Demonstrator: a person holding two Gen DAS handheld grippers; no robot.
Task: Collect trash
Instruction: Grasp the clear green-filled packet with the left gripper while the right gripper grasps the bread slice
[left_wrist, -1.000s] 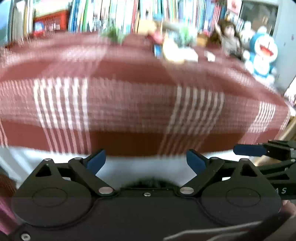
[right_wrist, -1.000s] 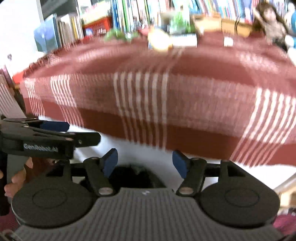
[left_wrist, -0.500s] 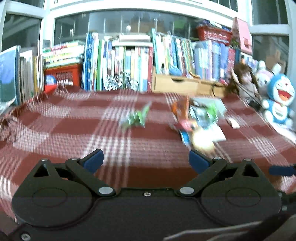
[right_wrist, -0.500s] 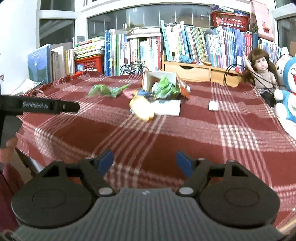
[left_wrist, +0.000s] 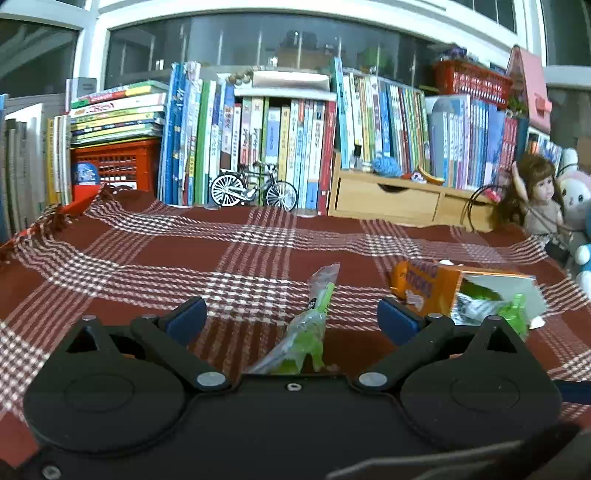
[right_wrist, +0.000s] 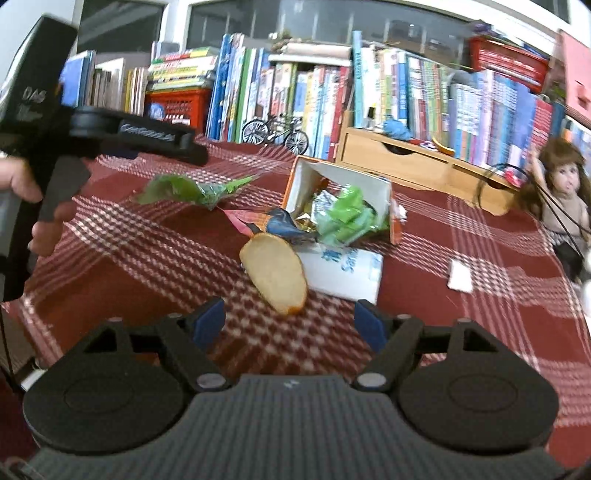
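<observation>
Reach step: left tool (left_wrist: 291, 319) spread over green wrapper (left_wrist: 306, 332), right tool (right_wrist: 290, 323) spread nr bread slice (right_wrist: 275, 271); next: pinch wrapper

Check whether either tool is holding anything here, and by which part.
Nothing is held. The left tool is open around the green wrapper without pinching it; the right tool is open just short of the bread slice.

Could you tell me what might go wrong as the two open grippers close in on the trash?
1. The crinkled green plastic wrapper is thin, so the left gripper might pinch the red plaid tablecloth too.
2. The open orange cardboard box lies on its side; nudging it could spill wrappers.
3. The oval bread slice before the right gripper may crumble.
</observation>
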